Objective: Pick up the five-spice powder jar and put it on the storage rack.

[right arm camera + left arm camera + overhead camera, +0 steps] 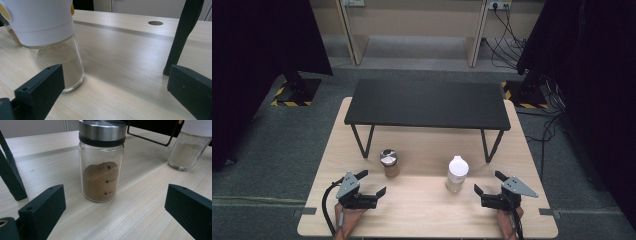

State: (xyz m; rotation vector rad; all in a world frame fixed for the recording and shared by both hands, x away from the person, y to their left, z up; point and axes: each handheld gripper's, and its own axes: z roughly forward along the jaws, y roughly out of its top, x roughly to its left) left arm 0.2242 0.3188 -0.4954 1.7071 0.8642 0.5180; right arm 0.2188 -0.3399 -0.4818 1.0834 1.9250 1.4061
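Note:
A glass jar (389,163) with a steel lid, part full of brown powder, stands on the wooden table (422,210). My left gripper (372,182) is open just left of and nearer than it. In the left gripper view the jar (101,170) stands a little ahead, centred between the wide-apart jaws of the left gripper (115,212). A white-capped glass jar (457,174) of pale powder stands to the right. My right gripper (488,182) is open beside it. In the right gripper view this jar (50,37) sits close to the left jaw of the right gripper (115,90).
A black raised shelf (427,102) on thin legs spans the table's far half. One leg (182,32) rises just beyond my right gripper's right jaw, and another leg (11,175) stands left of my left gripper. A round hole (155,23) pierces the tabletop.

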